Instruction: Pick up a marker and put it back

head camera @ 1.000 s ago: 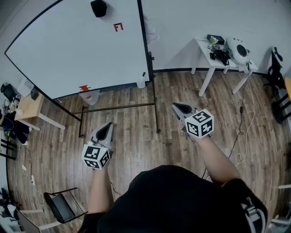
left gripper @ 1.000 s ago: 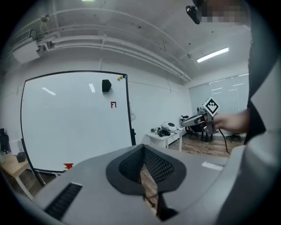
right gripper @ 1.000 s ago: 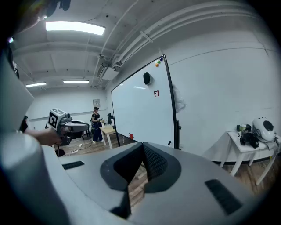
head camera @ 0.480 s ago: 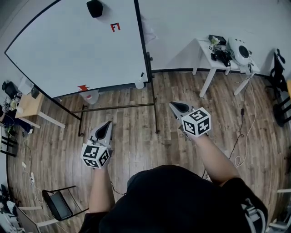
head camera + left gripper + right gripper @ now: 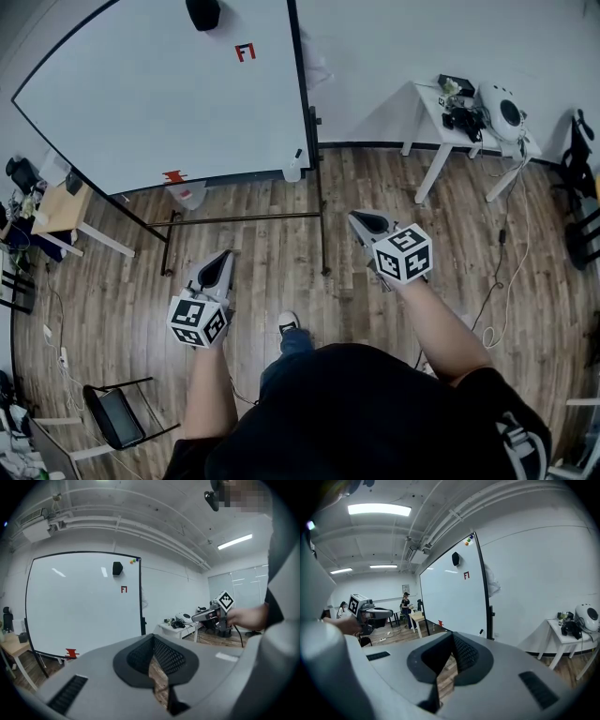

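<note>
A red marker (image 5: 174, 176) lies on the lower ledge of the big whiteboard (image 5: 159, 94); it also shows as a red spot in the left gripper view (image 5: 71, 653) and the right gripper view (image 5: 439, 623). A dark marker (image 5: 297, 153) sits at the board's lower right corner. My left gripper (image 5: 221, 260) hangs over the wood floor, well short of the board, shut and empty (image 5: 152, 638). The right gripper (image 5: 364, 221) is held beside the board's right post, also shut with nothing in it (image 5: 452, 639).
A black eraser (image 5: 202, 13) and a red mark (image 5: 245, 52) sit high on the board. The board's stand bar (image 5: 244, 218) crosses the floor. A white table (image 5: 469, 141) with devices stands right, a wooden table (image 5: 58, 214) left, a folding chair (image 5: 117, 417) near left.
The right gripper has drifted a little left and down. A shoe and trouser leg have come into view below, between the two arms. The left gripper has barely moved.
</note>
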Motion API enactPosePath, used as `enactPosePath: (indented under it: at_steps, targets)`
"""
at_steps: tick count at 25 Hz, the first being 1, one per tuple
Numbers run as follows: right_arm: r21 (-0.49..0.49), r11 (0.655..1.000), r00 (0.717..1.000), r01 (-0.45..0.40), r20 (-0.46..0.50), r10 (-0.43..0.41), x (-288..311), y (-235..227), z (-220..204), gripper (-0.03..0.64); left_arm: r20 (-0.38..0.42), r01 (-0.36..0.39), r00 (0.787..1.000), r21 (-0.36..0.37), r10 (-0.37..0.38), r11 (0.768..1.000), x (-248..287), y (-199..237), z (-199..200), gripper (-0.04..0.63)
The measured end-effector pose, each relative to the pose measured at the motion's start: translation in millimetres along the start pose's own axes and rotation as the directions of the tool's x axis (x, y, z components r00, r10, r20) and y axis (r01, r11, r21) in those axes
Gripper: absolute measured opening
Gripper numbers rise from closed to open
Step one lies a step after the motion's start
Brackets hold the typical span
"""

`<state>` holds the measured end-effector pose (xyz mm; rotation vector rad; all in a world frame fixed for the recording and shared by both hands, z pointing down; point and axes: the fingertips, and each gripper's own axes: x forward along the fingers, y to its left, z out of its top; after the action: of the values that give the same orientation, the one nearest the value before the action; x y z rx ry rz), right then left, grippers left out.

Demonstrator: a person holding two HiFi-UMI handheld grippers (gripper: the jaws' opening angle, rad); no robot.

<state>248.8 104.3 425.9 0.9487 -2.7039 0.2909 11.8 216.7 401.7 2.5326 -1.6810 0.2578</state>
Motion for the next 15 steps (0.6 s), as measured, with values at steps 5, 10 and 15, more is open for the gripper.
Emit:
enactPosePath:
  at_steps: [5,10,15]
  targets:
    - [0.002,0.999,0.999,0.037,-0.006,-0.037,19,-6,2,-0.003,0.005,0.010,1.000,-0.015,-0.010,1.000,11,22,-4,0.011]
    - [0.021,0.998,0.998,0.057,-0.013,-0.057,41,-11,9,-0.003,0.010,0.036,0.999,-0.015,-0.036,0.999,28,49,-1,0.011]
    - [0.043,0.996,0.996,0.084,-0.025,-0.083,69,-15,11,-0.003,-0.002,0.066,0.998,-0.019,-0.066,0.998,46,81,-3,0.011]
